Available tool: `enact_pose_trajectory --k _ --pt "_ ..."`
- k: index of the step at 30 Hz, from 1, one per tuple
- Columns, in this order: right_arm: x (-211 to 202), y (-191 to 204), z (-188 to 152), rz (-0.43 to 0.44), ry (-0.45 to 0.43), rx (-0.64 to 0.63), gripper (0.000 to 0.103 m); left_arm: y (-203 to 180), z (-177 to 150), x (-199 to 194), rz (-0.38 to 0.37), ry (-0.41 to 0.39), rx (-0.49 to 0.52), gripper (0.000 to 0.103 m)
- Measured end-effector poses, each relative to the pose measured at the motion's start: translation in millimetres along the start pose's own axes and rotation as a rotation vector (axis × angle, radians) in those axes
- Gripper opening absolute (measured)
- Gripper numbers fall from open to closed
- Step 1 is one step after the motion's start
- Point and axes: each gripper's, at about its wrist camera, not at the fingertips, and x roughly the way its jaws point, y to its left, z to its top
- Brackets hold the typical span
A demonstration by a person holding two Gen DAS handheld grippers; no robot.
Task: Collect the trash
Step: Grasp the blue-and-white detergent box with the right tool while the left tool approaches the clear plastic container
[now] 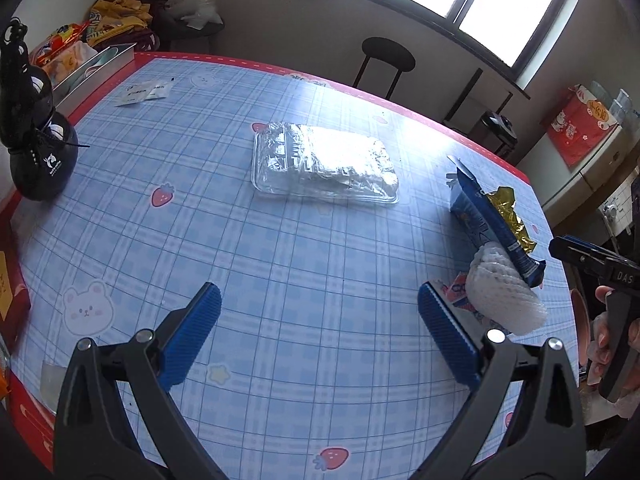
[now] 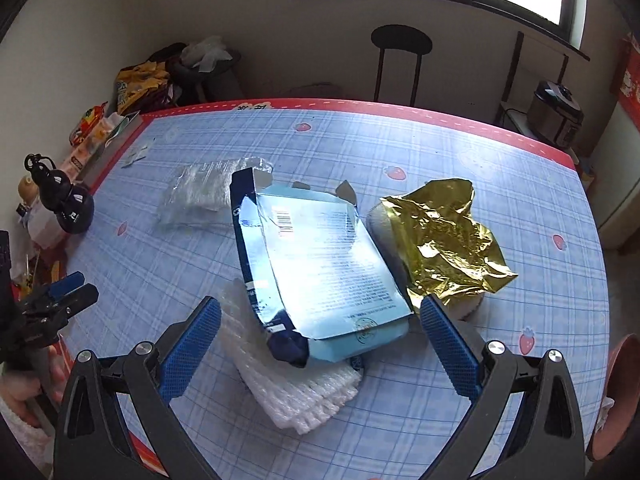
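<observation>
While the blue box, gold foil, white foam net and clear tray are all still lying on the table, I am holding my left gripper and right gripper spread apart and empty, so collecting is barely starting.

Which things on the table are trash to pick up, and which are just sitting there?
Trash to collect:
- blue box, flattened
- gold foil wrapper
- white foam net, under the box
- clear plastic tray

Probably just lying about:
- black gourd-shaped ornament
- small paper packets near the far edge, hard to tell
- black stool
</observation>
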Motion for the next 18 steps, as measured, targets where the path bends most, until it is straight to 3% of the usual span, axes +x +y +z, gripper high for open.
enact_pose_trajectory --k 7,13,18 --pt "7.7 -10.0 7.2 0.003 0.015 0.07 0.097 21.8 36.5 29.6 -0.031 0.006 -0.095 0.097" --pt "-0.4 -52.1 4.8 -0.04 0.007 0.161 0.098 2.2 93.0 83.0 -0.039 0.04 0.016 0.097" --pt "-8.8 -75.5 2.0 -0.063 -0.008 0.191 0.098 2.1 142.5 123.3 -0.075 0.039 -0.027 0.096"
